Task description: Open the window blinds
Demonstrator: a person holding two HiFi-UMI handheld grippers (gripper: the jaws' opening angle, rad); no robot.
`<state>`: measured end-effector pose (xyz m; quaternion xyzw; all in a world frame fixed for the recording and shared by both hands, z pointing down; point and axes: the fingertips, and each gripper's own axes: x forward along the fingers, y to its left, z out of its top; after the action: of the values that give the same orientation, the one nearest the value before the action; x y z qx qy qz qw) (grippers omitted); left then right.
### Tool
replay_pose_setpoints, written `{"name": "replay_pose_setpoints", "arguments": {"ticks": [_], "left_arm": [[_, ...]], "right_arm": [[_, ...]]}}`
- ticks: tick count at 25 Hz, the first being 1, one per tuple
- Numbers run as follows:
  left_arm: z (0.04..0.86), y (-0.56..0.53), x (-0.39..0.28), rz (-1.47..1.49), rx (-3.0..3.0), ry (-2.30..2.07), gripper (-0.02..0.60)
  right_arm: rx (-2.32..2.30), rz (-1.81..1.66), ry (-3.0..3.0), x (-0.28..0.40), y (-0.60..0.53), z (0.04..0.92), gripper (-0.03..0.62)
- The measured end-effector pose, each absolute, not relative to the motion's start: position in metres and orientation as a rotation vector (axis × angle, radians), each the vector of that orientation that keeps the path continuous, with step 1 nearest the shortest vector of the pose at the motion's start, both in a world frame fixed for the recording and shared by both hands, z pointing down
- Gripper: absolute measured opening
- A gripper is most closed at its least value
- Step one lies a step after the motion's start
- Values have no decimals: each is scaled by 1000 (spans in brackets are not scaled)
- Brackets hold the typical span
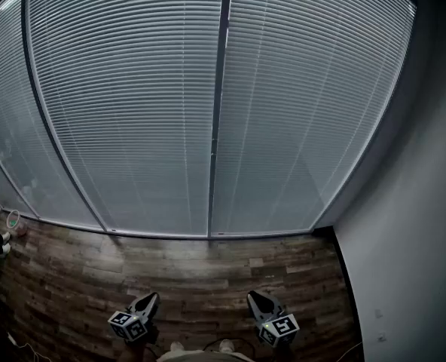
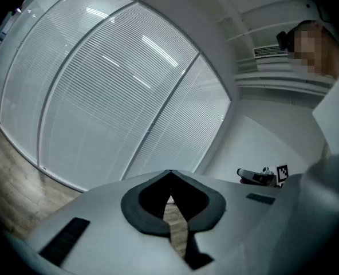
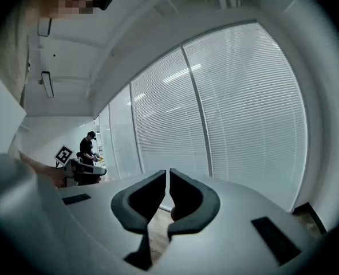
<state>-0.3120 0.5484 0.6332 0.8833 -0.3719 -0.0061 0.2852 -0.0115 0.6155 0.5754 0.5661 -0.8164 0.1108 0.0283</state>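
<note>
Head view: window blinds (image 1: pixel 132 89) cover the floor-to-ceiling glazing ahead, slats horizontal and lowered all the way to the sill line. A dark mullion (image 1: pixel 219 104) splits the two nearest panels. Further panels run off to the left. The wood-plank floor (image 1: pixel 208 270) lies between the blinds and the person, and a plain grey wall (image 1: pixel 411 240) closes the right side. Both grippers sit low in the frame, well apart from the blinds and touching nothing. The left gripper (image 1: pixel 149 299) is at lower left and the right gripper (image 1: pixel 255 298) at lower right, each with its marker cube nearest the camera and its tips aimed toward the window. Left gripper view: jaw tips meet, nothing between them, only floor and blinds visible past the pads. Right gripper view: jaws drawn together to a thin slit, nothing caught in it. The blinds fill the background, with the corner where they meet the wall at far right. In the same view a distant person (image 3: pixel 89 148) in dark clothing stands beside the window line at left.
</note>
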Motion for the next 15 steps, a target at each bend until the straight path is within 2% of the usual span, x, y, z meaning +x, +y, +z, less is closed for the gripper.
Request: {"name": "replay_pose_setpoints", "arguments": {"ticks": [11,15], "left_arm": [[624,569,-278,26,2375,-1008,15],[621,577,-253,6,2363,-1012,15]], "right_arm": [[1707,419,-2599,2,635,564,31],[1638,440,-2651,12,638,566,58]]}}
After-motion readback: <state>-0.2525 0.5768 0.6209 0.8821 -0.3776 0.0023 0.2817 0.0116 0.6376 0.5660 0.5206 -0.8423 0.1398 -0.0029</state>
